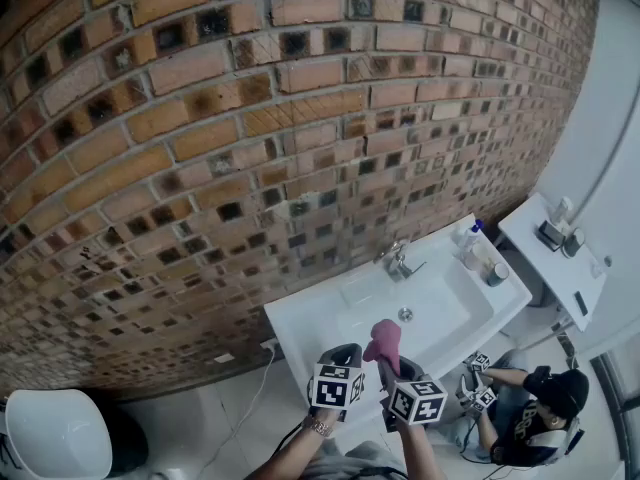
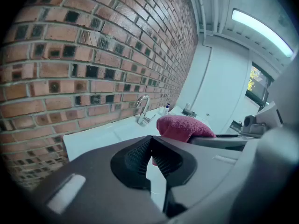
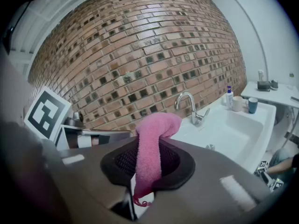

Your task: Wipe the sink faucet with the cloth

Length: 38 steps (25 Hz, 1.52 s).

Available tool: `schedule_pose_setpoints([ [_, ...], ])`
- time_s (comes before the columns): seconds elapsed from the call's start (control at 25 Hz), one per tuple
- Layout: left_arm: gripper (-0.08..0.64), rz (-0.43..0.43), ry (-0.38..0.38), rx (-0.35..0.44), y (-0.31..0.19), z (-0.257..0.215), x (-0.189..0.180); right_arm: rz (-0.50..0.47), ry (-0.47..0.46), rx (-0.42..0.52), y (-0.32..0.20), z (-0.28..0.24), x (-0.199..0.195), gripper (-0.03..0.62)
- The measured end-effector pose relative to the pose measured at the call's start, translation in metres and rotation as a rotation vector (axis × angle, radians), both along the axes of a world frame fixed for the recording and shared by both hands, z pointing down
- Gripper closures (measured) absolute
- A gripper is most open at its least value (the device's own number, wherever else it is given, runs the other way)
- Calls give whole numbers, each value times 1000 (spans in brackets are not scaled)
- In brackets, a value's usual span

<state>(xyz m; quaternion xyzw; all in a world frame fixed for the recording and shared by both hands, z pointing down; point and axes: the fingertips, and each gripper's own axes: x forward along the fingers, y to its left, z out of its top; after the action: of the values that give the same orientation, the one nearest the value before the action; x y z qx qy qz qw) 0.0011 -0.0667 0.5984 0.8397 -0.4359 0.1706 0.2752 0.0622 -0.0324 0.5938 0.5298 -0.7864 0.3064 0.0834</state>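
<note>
My right tongs [image 3: 148, 160] are clamped on the pink terry cloth [image 3: 156, 129]. Its top flops over the jaws and a frayed tail hangs below. My left tongs [image 2: 150, 146] are just beside, jaws together, nothing between them. I hold both over the front edge of the white rectangular sink [image 1: 320, 318]. The curved chrome faucet [image 1: 400, 261] stands at the back rim, well apart from the cloth. Behind it is the red-brown brick wall [image 1: 250, 118].
</note>
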Motion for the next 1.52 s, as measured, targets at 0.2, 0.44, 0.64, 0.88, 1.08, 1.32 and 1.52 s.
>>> schedule_pose_setpoints([
  [0.2, 540, 28, -3, -29, -39, 6, 6, 12, -41, -76, -61, 13, 3, 535],
  [0.44, 540, -39, -65, -28, -83, 10, -23, -4, 0, -138, -184, 52, 22, 535],
  [0.64, 540, -178, -102, -42, -112, 10, -67, -68, 207, -111, -270, 76, 40, 535],
  [0.88, 540, -212, -131, -82, -129, 25, -76, -131, 310, -120, -301, 97, 51, 520],
  [1.08, 540, -161, -136, -93, -140, 34, -54, -58, 240, -15, -343, 89, 82, 532],
  [1.32, 540, -111, -146, -94, -137, 37, -40, -52, 229, 10, -319, 67, 69, 541],
  [1.52, 540, -115, -146, -96, -141, 39, -41, -236, 229, 161, -284, 27, 12, 543],
])
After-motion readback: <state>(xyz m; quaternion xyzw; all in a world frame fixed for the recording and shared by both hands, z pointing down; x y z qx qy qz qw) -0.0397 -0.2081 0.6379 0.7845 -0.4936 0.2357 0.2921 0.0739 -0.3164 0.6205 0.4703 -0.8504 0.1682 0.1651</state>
